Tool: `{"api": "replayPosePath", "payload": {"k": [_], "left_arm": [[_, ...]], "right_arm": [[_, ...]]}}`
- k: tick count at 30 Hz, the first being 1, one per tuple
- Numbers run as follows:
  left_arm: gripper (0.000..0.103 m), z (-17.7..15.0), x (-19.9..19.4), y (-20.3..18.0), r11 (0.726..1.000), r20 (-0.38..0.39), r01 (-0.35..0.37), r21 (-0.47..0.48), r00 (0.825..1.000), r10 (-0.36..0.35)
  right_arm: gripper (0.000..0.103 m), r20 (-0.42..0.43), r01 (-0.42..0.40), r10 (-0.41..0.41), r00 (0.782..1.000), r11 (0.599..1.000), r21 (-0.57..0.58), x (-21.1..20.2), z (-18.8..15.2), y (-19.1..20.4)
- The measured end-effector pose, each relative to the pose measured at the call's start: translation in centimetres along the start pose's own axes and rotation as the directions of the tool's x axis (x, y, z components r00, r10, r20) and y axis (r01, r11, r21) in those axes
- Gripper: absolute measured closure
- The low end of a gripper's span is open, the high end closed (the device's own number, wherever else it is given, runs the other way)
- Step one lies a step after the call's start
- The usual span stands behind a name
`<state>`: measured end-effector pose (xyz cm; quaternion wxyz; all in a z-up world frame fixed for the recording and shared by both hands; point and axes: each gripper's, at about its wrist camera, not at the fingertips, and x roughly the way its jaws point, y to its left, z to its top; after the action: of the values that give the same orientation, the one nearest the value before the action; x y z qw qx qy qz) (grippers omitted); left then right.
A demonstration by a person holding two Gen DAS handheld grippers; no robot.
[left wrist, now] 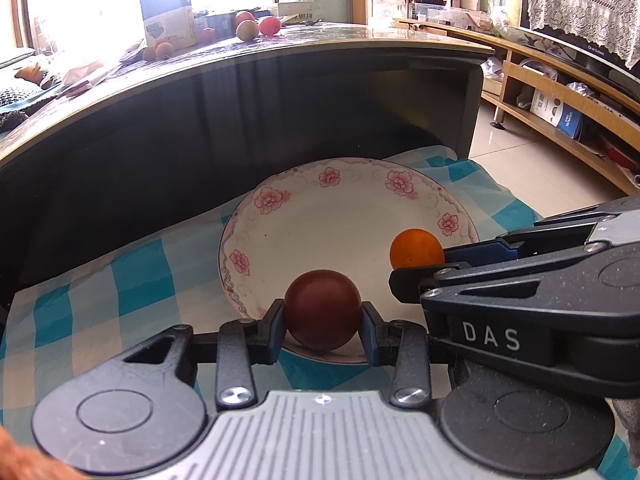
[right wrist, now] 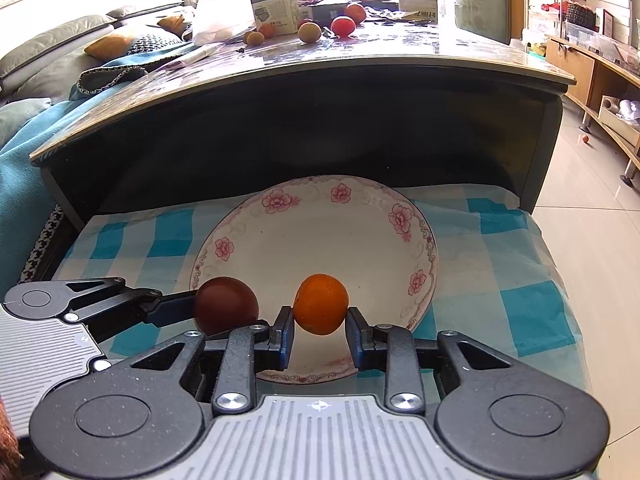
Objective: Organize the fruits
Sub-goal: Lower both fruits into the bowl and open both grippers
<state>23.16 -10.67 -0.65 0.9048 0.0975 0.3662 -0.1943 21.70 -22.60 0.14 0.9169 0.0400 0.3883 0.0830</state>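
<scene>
- Fruits first: dark red fruit (left wrist: 322,309) is pinched in the left tool (left wrist: 322,326), orange fruit (right wrist: 321,303) in the right tool (right wrist: 320,330).
- Both hang low over the floral plate (right wrist: 320,224), probably so dropping them won't make them roll.
- More fruit waits up on the counter (right wrist: 400,52).

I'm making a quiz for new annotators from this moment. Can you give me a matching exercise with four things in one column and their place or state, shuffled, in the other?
Column 1
1. dark red fruit
2. orange fruit
3. plate
4. red fruit

Column 2
A. lying on the checked cloth
B. held in the right gripper
C. far back on the tabletop
D. held in the left gripper

Pairs: 1-D, 2-B, 3-A, 4-C
</scene>
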Motion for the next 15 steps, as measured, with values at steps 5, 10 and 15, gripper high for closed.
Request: {"api": "replayPosePath", "payload": {"k": [5,10,15], "left_arm": [[0.056,0.07,0.47,0.0,1.0,-0.001,-0.004,0.011,1.0,0.004],[0.056,0.11,0.67,0.04,1.0,0.0,-0.008,0.016,1.0,0.008],[0.056,0.13,0.57,0.26,1.0,0.002,-0.006,0.001,1.0,0.006]], "right_arm": [[0.079,-0.007,0.003,-0.003,1.0,1.0,-0.001,0.74,0.14,-0.14],[0.079,-0.008,0.013,-0.013,1.0,1.0,0.005,1.05,0.08,-0.26],[0.074,-0.004,0.02,-0.02,1.0,1.0,0.009,1.07,0.17,-0.32]]}}
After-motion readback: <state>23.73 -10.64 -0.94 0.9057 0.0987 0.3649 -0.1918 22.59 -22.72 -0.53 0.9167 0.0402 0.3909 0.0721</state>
